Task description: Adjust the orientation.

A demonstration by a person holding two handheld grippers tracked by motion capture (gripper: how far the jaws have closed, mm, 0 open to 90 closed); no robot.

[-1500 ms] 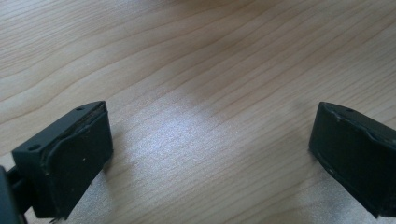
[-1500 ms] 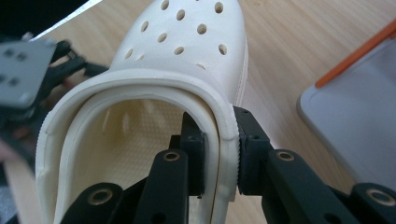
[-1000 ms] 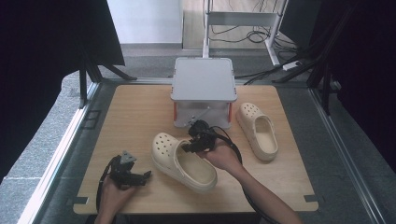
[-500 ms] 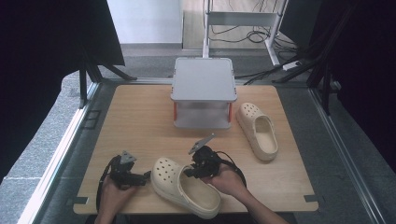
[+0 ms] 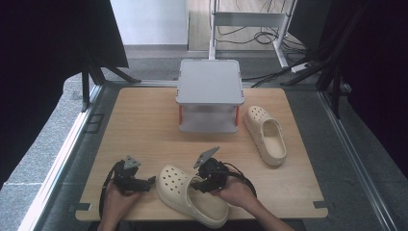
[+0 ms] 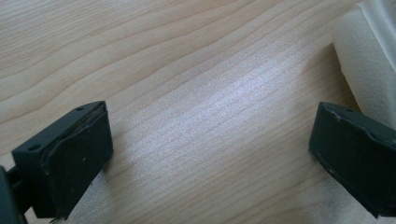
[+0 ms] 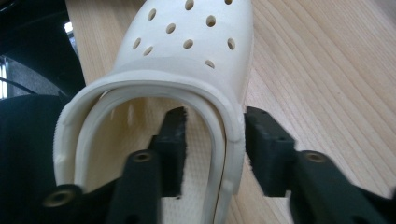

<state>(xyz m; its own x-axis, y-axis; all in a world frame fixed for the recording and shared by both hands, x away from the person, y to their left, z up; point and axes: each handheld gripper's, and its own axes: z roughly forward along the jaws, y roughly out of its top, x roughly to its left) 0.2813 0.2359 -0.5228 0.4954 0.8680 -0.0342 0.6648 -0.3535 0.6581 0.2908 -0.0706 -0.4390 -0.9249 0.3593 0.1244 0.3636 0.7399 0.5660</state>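
Clog (image 5: 192, 195): cream, perforated toe, lying flat | your right gripper (image 5: 204, 182): jaws just opening, straddling its wall, released | your left gripper (image 5: 144, 183): spread, empty.

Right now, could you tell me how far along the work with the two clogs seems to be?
The near clog sits at the table's front edge. The right gripper straddles its side wall, and the jaws have just been opening, with gaps beside the wall. The left gripper is open over bare wood. The far clog lies untouched beside the grey rack.
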